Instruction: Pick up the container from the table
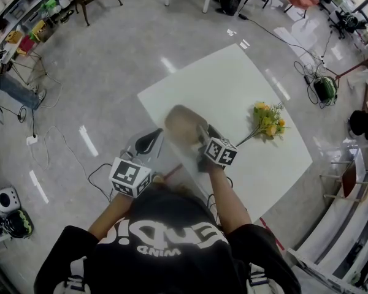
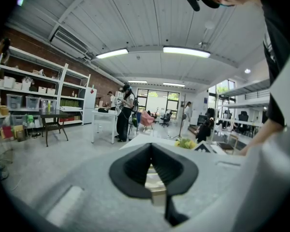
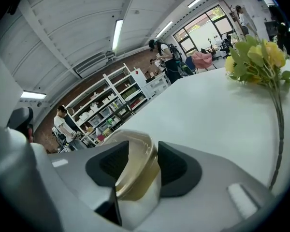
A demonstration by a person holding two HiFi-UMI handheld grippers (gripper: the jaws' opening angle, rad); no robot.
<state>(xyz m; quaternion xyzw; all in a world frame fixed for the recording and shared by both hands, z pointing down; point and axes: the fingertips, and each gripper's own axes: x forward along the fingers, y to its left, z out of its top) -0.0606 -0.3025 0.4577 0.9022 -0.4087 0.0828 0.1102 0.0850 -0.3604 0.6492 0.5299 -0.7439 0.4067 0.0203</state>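
Note:
The container [image 3: 135, 170], a round clear tub with an amber tint, sits between the two black pads of my right gripper [image 3: 142, 148]; both pads lie against its sides. In the head view it is a blurred tan shape [image 1: 183, 125] over the near part of the white table [image 1: 233, 84], just ahead of my right gripper [image 1: 200, 138]. My left gripper [image 1: 150, 140] hangs off the table's near left edge, its tips together and nothing held. Its own view shows the pads [image 2: 135, 166] meeting at the far end.
A bunch of yellow flowers [image 1: 267, 122] lies on the table to the right of the container, with its stem [image 3: 279, 129] running toward me. Cables, shelves [image 1: 24, 17] and chairs ring the grey floor. People stand far back in the room.

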